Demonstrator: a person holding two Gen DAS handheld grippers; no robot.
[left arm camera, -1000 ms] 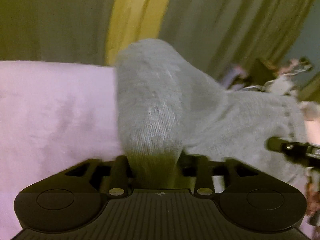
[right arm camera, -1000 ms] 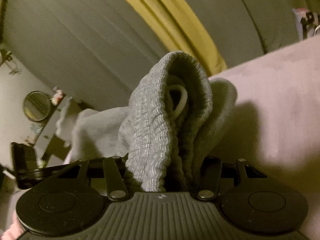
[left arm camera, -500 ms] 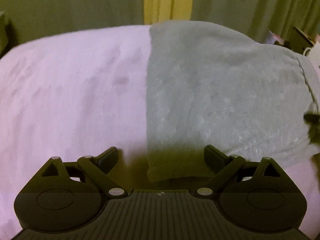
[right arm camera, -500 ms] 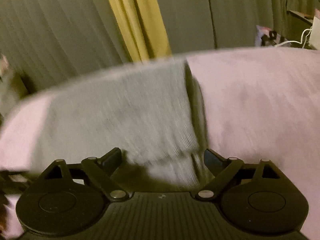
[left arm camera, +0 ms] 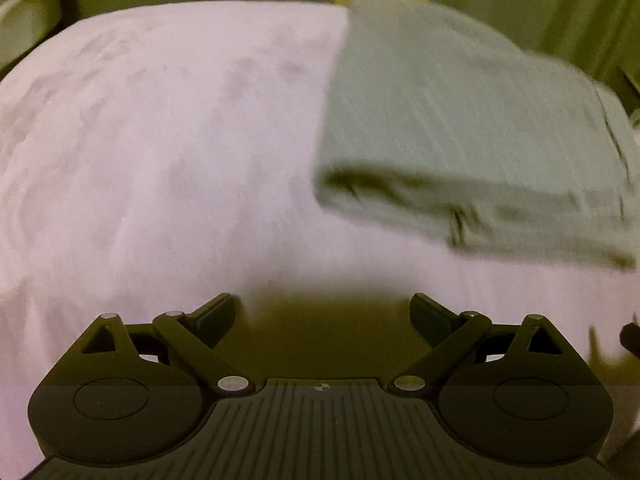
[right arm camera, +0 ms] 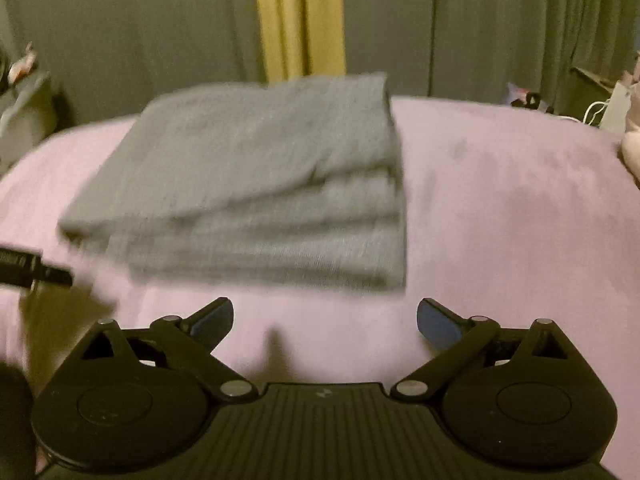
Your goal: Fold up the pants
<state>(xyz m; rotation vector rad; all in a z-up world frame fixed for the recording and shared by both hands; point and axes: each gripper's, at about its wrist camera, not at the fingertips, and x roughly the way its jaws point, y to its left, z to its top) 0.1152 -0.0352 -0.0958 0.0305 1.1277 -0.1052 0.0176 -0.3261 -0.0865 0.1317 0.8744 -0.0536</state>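
- Fingers of the left gripper (left arm camera: 322,316) are spread wide with nothing between them; the right gripper (right arm camera: 325,320) is opening, also empty.
- Grey pants (right arm camera: 256,176) lie stacked in folded layers on the pink bed (right arm camera: 520,208).
- Soft, light knit, probably floppy; pinch the layered near edge.
- Bare bedding either side leaves room.

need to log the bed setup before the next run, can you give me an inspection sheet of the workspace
surface: pink bedcover, bare near both grippers.
job's things: grey pants lying folded in a layered stack, untouched.
clutter: small items at the far right edge, too blurred to name.
grippers: left gripper open and empty; right gripper with jaws opening, nothing between them.
cables: white cable at the far right.
surroundings: grey curtains with a yellow strip behind the bed.
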